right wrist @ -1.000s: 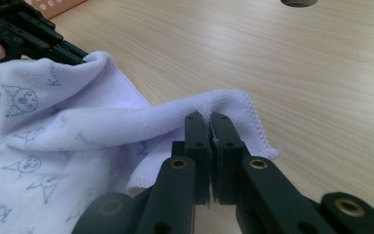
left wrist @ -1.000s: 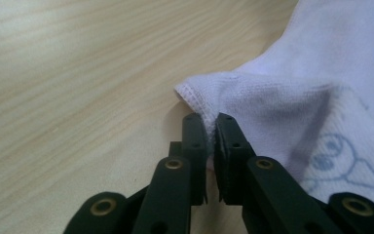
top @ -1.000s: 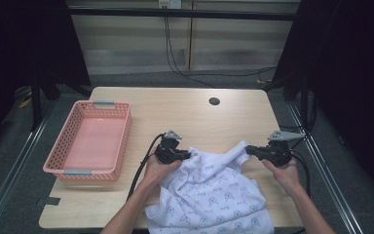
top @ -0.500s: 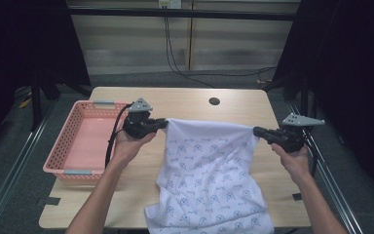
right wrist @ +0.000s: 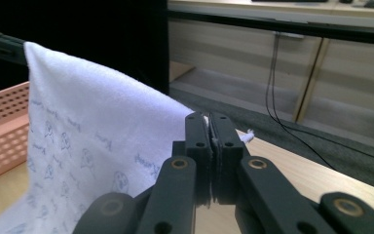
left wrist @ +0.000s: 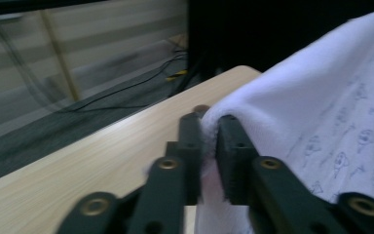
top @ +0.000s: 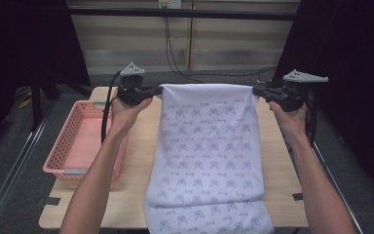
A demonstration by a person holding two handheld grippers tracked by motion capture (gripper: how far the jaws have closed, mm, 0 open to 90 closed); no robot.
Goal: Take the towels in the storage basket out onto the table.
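Observation:
A white towel (top: 207, 146) printed with small blue figures hangs stretched between my two grippers, its lower end draped over the table's front edge. My left gripper (top: 158, 91) pinches the top left corner. In the left gripper view the towel (left wrist: 321, 97) edge sits between the jaws of the left gripper (left wrist: 209, 122), which have just been opening a little while the pads still press on the cloth. My right gripper (top: 255, 90) holds the top right corner. In the right gripper view its jaws (right wrist: 209, 119) are tight on a thin fold of the towel (right wrist: 87, 112).
An empty pink basket (top: 58, 151) stands at the left of the wooden table (top: 136, 161), seen also as the basket (right wrist: 5, 112) past the towel. Black cables run over the floor behind the table. Dark curtains flank both sides.
Both hands have risen and moved apart. The towel has gone from a bunched heap on the table to a flat sheet hanging between the grippers.

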